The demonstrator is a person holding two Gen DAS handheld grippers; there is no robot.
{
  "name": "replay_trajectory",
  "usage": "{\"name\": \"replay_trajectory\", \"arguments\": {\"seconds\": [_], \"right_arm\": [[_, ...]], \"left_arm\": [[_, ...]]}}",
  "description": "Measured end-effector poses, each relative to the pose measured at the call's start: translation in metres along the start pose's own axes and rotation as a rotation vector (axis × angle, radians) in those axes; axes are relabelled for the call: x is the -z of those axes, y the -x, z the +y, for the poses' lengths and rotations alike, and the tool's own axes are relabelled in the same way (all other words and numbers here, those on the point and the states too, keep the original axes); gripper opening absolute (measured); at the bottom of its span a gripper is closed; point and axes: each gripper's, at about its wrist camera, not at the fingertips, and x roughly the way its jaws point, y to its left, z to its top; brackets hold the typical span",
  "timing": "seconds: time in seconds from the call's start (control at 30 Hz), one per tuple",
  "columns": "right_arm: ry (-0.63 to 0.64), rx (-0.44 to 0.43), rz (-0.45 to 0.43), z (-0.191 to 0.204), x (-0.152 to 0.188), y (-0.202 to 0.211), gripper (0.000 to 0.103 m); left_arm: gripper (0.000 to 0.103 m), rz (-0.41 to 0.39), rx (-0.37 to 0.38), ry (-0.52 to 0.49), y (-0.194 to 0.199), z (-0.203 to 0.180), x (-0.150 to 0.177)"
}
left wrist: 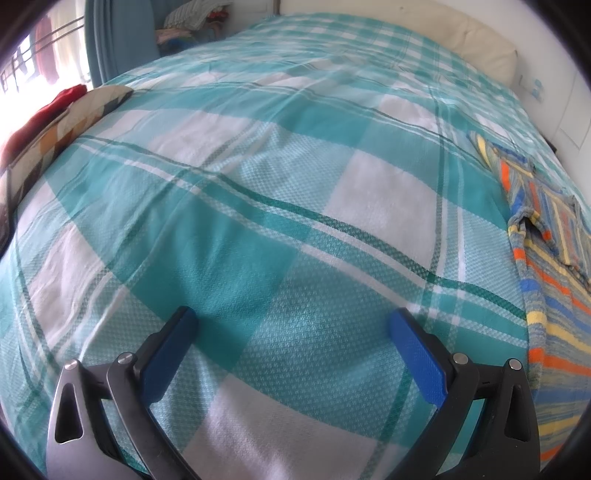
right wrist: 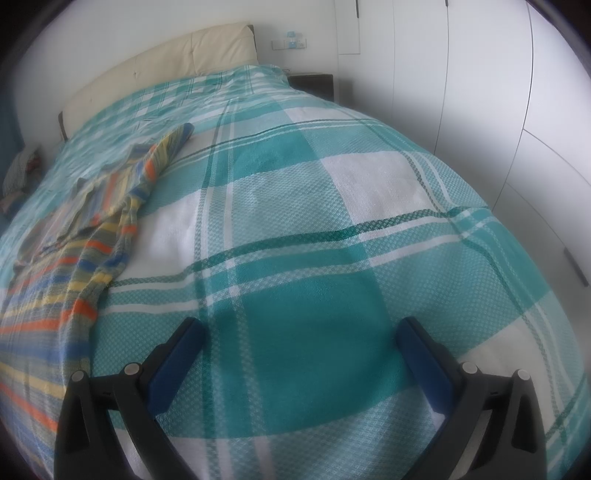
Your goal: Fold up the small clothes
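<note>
A small striped garment (left wrist: pixel 550 266) in blue, orange, yellow and grey lies spread on the teal-and-white checked bedspread (left wrist: pixel 258 206). In the left wrist view it is at the right edge; in the right wrist view the garment (right wrist: pixel 85 236) lies at the left. My left gripper (left wrist: pixel 291 321) is open and empty, above the bedspread to the left of the garment. My right gripper (right wrist: pixel 299 332) is open and empty, above the bedspread (right wrist: pixel 332 229) to the right of the garment.
A patterned pillow (left wrist: pixel 55 133) and a red cloth (left wrist: pixel 40 110) lie at the bed's left edge. A cream headboard (right wrist: pixel 159 70) stands at the far end. White wardrobe doors (right wrist: pixel 498 110) run along the right. A pile of clothes (left wrist: pixel 195 18) sits beyond the bed.
</note>
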Motion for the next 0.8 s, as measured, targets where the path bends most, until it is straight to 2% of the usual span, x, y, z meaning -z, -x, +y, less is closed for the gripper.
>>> {"name": "replay_trajectory", "arguments": {"seconds": [0.8], "right_arm": [[0.001, 0.001, 0.001, 0.0005, -0.0006, -0.0003, 0.103]], "left_arm": [[0.103, 0.0, -0.006, 0.001, -0.0005, -0.0008, 0.0004]]}}
